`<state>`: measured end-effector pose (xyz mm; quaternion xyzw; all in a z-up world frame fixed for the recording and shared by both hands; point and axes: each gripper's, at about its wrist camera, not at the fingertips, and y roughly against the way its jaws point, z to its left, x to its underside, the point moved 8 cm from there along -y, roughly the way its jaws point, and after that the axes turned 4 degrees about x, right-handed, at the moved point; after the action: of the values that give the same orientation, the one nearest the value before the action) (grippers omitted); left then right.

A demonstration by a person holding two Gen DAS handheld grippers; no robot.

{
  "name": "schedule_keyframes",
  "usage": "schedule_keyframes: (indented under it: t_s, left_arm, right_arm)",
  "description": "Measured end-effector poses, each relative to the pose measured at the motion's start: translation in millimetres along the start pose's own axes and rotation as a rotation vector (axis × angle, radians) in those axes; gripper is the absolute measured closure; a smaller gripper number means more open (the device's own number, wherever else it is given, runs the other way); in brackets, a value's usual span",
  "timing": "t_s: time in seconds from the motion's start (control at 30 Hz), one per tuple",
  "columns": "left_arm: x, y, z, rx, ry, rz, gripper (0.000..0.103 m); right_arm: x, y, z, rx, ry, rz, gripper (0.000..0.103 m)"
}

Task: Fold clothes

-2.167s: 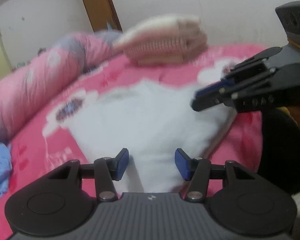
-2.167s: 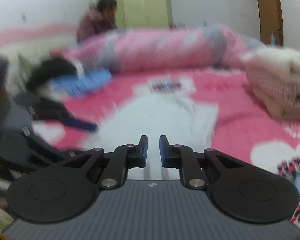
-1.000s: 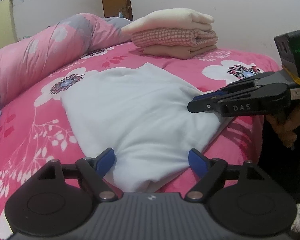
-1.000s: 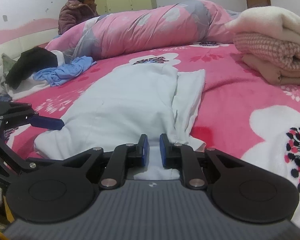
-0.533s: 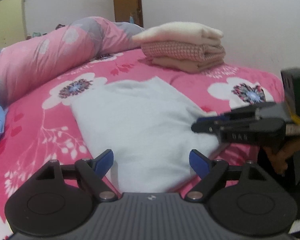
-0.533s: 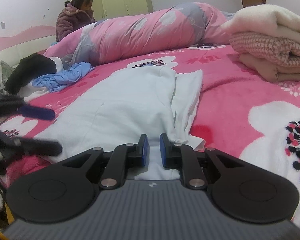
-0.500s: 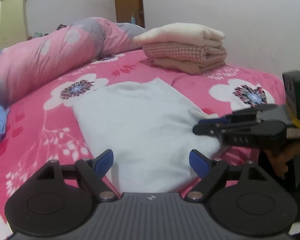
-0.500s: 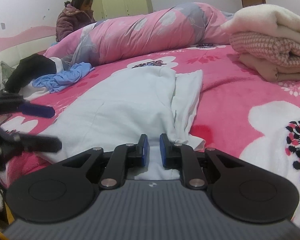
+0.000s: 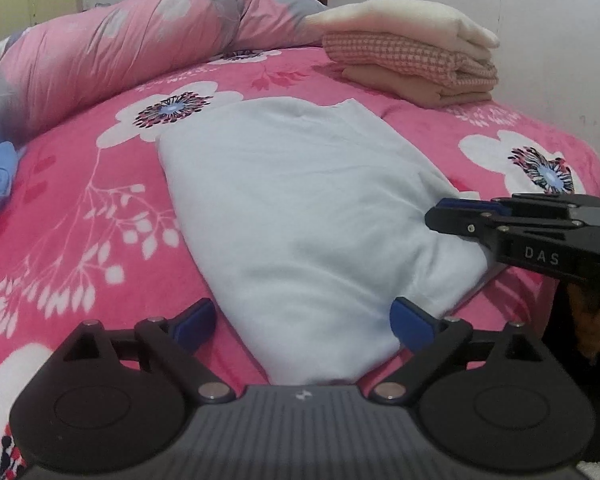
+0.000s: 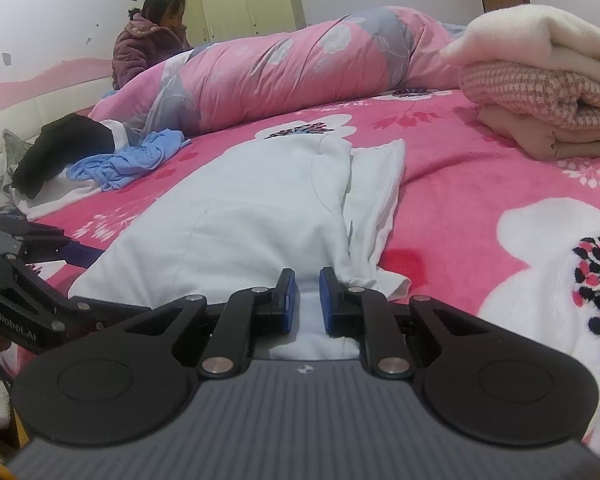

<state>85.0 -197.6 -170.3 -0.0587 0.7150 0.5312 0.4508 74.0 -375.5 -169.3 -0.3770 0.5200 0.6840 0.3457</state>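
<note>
Risking a lopsided fold on the bed (image 9: 308,80)
Right gripper (image 10: 304,300) pinched white garment's (image 9: 300,200) near hem; left gripper (image 9: 304,324) gaped, fingers empty astride it, so lifting could drag one corner.

The left gripper (image 9: 302,322) now has its fingers spread wide around the near end of the pale white folded garment (image 9: 300,200), having earlier been narrower; both views are sharp now instead of blurred.

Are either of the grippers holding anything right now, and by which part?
The right gripper pinches the white garment at its near edge. The left gripper is open, holding nothing.
</note>
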Motion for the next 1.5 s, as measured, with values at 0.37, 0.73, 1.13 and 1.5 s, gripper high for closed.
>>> schedule_keyframes:
  t_s: [0.37, 0.73, 1.13, 1.5]
  left_arm:
    - [0.6, 0.7, -1.8, -0.012, 0.003, 0.012, 0.007]
    - [-0.5, 0.3, -2.6, -0.030, 0.017, 0.051, 0.006]
    - [-1.6, 0.5, -3.7, -0.051, 0.026, 0.083, 0.006]
    - [-2.0, 0.1, -4.9, -0.061, 0.028, 0.095, 0.006]
  right_arm:
    - [0.4, 0.8, -1.4, -0.010, -0.012, -0.002, 0.091]
    - [0.5, 1.1, -0.5, -0.004, -0.005, 0.000, 0.091]
    - [2.0, 1.9, 2.2, 0.003, 0.002, -0.003, 0.090]
    - [2.6, 2.4, 4.5, 0.005, -0.001, -0.005, 0.090]
